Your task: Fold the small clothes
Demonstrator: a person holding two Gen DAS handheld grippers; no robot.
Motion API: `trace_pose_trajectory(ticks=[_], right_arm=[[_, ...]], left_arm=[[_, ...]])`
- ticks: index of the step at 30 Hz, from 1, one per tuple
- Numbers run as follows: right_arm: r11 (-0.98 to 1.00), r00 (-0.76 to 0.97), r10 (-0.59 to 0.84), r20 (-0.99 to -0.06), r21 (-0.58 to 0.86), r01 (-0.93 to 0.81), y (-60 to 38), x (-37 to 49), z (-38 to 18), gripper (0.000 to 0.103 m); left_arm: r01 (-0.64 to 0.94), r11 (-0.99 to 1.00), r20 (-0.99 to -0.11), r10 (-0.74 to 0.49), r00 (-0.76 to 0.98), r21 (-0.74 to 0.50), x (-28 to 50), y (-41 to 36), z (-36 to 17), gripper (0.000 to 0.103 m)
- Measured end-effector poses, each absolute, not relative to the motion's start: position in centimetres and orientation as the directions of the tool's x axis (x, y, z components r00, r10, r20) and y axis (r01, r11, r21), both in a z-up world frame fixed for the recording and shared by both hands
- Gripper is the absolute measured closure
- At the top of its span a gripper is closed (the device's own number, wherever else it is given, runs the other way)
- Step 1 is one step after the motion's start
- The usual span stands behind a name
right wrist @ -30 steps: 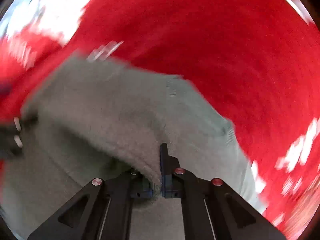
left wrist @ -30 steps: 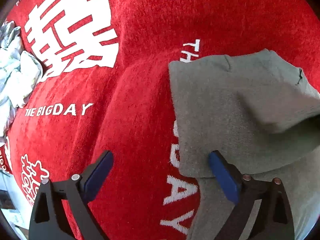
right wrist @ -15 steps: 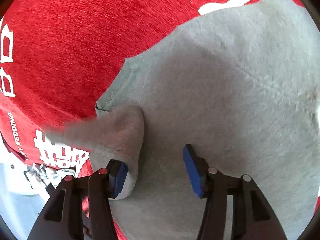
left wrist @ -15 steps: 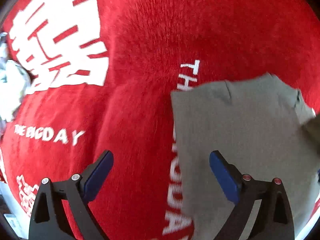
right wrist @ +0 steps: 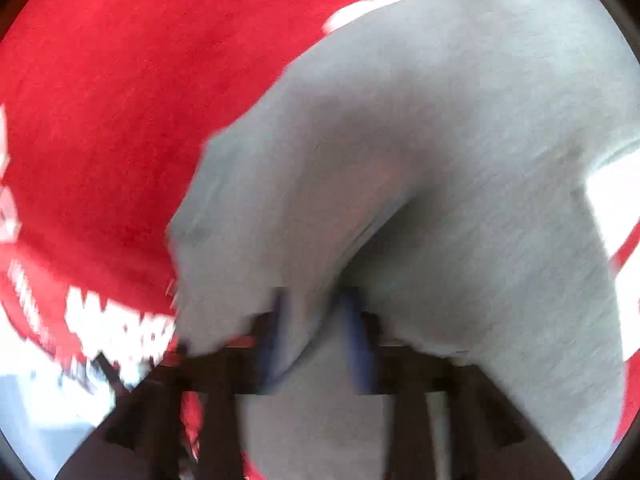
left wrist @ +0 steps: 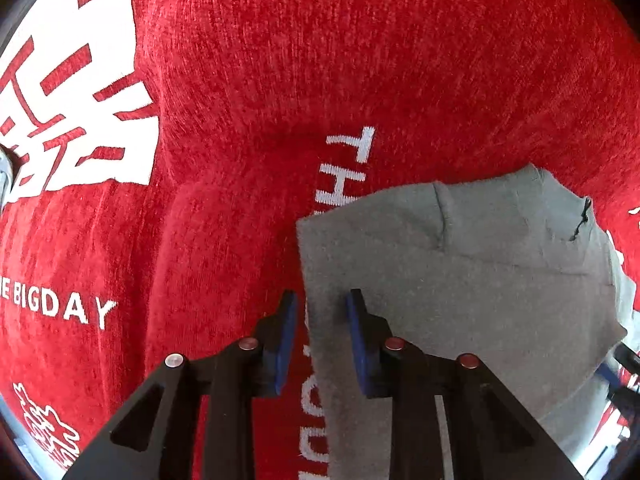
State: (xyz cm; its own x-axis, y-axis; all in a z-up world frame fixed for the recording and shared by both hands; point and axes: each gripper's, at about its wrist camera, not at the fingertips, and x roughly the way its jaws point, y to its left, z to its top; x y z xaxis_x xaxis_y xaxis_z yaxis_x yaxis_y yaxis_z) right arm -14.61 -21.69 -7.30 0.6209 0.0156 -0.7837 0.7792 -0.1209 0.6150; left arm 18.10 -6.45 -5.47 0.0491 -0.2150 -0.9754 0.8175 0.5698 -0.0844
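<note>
Compared with one second earlier, the left gripper (left wrist: 320, 300) has travelled sideways to the left edge of the grey garment (left wrist: 460, 280). Then its jaws stood wide apart, one pad over the red blanket (left wrist: 360, 60) and the other at the garment's edge; now they are much narrower and closing. The garment's left edge runs up between the two blue pads (left wrist: 286, 340); the left pad lies over red blanket, the right pad over grey cloth. A gap shows on both sides of the edge, so the pads do not yet press on it.

The right gripper (right wrist: 316, 312) was clamped on a fold of the garment (right wrist: 440, 140) one second earlier. Its jaws are now opening. The right wrist view is heavily blurred; a fold of grey cloth hangs down between the pads, but whether either pad touches it cannot be told.

The garment lies on the red blanket, partly folded, covering part of the white lettering (left wrist: 344, 168). In the left wrist view it fills the lower right, with a seam and a small dark slit near its far edge. In the right wrist view it fills the centre and right, directly ahead of the jaws. White printed characters (left wrist: 80, 120) sit well to the left of the garment.
</note>
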Motion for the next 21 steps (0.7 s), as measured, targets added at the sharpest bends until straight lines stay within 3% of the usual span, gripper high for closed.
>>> trace_pose_trajectory(ticks=[3, 8, 9, 10, 11, 12, 21], right_arm=[[-0.053, 0.708, 0.14, -0.692, 0.709, 0.703, -18.6, -10.6, -7.2, 0.03], [-0.101, 0.782, 0.316, -0.537, 0.8, 0.591, -14.1, -2.1, -9.7, 0.03], [-0.115, 0.784, 0.327, -0.528, 0.801, 0.588, -13.6, -0.7, -10.4, 0.031], [-0.126, 0.778, 0.328, -0.535, 0.792, 0.598, -13.3, 0.1, -10.9, 0.044], [-0.136, 0.777, 0.319, -0.542, 0.785, 0.604, -13.2, 0.7, -11.4, 0.06], [-0.146, 0.772, 0.307, -0.556, 0.774, 0.616, -13.3, 0.8, -11.7, 0.096], [-0.059, 0.698, 0.386, -0.604, 0.738, 0.672, -12.3, 3.8, -12.8, 0.096]], left_arm=[[0.82, 0.563, -0.977, -0.211, 0.026, -0.1, 18.7, -6.5, -5.7, 0.075], [0.806, 0.573, -0.971, -0.238, -0.008, -0.147, 20.2, -6.5, -6.0, 0.075], [0.807, 0.572, -0.971, -0.24, -0.01, -0.149, 20.8, -6.6, -6.1, 0.081], [0.807, 0.571, -0.969, -0.246, -0.008, -0.152, 20.9, -6.5, -6.0, 0.095], [0.806, 0.569, -0.967, -0.256, -0.013, -0.162, 21.4, -6.1, -5.9, 0.095], [0.803, 0.571, -0.964, -0.267, -0.019, -0.174, 21.8, -5.9, -5.8, 0.095], [0.784, 0.601, -0.961, -0.275, 0.021, -0.155, 24.0, -3.6, -6.3, 0.095]])
